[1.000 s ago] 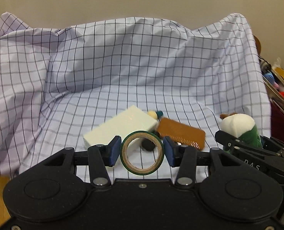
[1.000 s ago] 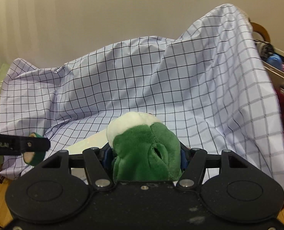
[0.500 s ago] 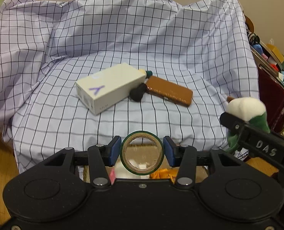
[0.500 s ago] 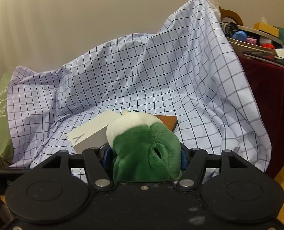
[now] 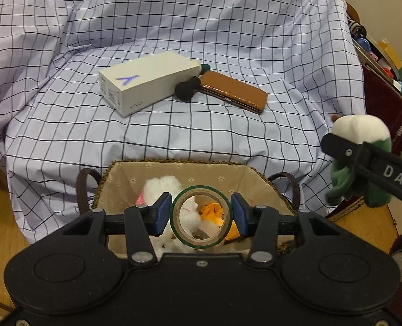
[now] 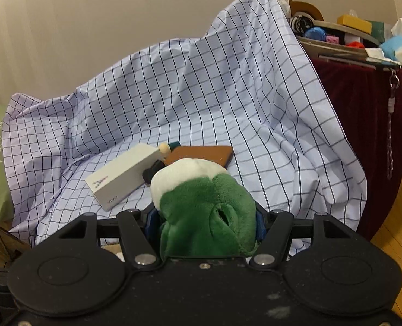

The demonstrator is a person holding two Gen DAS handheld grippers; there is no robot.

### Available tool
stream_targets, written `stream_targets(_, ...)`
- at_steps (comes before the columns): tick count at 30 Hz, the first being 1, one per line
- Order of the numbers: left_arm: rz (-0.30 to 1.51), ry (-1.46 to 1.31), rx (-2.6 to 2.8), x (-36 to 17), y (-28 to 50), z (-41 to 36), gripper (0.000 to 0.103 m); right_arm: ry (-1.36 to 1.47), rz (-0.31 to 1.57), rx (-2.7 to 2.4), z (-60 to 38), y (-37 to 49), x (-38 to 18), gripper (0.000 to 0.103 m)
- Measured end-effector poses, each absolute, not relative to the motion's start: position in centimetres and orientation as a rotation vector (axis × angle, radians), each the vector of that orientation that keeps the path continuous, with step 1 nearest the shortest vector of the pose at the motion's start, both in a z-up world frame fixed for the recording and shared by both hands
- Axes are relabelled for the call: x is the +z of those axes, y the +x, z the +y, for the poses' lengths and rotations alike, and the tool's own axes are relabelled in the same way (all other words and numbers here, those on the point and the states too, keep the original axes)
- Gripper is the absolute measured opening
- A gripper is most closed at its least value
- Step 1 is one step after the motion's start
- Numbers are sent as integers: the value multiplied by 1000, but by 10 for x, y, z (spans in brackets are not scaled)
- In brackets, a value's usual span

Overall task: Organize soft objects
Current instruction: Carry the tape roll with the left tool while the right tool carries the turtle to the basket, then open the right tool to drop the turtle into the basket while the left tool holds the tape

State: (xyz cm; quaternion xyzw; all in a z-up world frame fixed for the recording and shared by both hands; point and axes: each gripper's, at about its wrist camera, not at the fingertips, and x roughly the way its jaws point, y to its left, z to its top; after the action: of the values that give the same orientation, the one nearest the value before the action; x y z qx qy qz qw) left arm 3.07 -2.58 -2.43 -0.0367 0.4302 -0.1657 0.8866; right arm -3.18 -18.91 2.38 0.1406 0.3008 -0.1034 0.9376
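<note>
Left wrist view has us right above the lined basket (image 5: 244, 175), which is our landmark for everything below. Our left gripper (image 5: 201, 216) is clenched on a roll of green tape (image 5: 201, 216), blue pads pressed against its sides, and the roll hangs over the basket's open mouth. Looking through it and around it, we can see a white fluffy toy (image 5: 161, 187) and something orange (image 5: 213, 210) already down inside, so part of the sorting looks done.

Off to the right of the basket, and not over it yet, our right gripper (image 6: 205, 221) is squeezing a green and white plush (image 6: 203, 206). From the right wrist view the plush fills the gap between the fingers completely, so that grasp looks solid.

Beyond the basket, up on the checked sheet (image 5: 173, 141), three or four things are left: a white box (image 5: 146, 87) with a blue mark on it, a brown leather case (image 5: 234, 91) just beside it, a small black ball thing (image 5: 187, 91) touching both, and a little teal and cream bit peeking out behind the box. Those mostly look hard rather than soft, so we'd guess they stay put.

Our read: nearly there. What's left is getting the plush into the basket. Whether the tape belongs in there is honestly questionable, since it isn't soft.
</note>
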Motion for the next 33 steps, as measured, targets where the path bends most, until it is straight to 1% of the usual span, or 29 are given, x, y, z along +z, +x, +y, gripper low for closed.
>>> stream_targets(8, 939, -75, -400, -37, 32, -36, 49, 287, 630, -226, -190, -32, 19, 63)
stream_targets(10, 934, -69, -390, -37, 31, -35, 57, 285, 637, -227, -190, -31, 18, 63)
stream_targets(12, 916, -66, -375, -34, 29, -33, 61, 282, 646, -223, -188, -30, 16, 63)
stream_targets(14, 896, -69, -354, -30, 27, -30, 62, 276, 659, -219, -186, -29, 14, 63)
stream_targets(15, 887, -69, -337, -29, 26, -28, 64, 273, 665, -216, -185, -28, 13, 63)
stream_targets(16, 881, -68, -322, -28, 25, -27, 68, 270, 671, -212, -183, -28, 12, 63)
stream_targets(18, 869, -69, -278, -27, 23, -23, 71, 262, 684, -207, -180, -27, 9, 63)
stream_targets(21, 854, -73, -215, -28, 20, -16, 72, 253, 700, -196, -175, -26, 6, 64)
stream_targets(22, 854, -79, -198, -28, 19, -13, 73, 250, 705, -192, -174, -26, 5, 64)
stream_targets(30, 887, -123, -133, -35, 23, 1, 75, 216, 731, -154, -161, -25, -1, 64)
stream_targets(33, 891, -119, -127, -37, 21, 2, 77, 210, 739, -144, -159, -25, -3, 64)
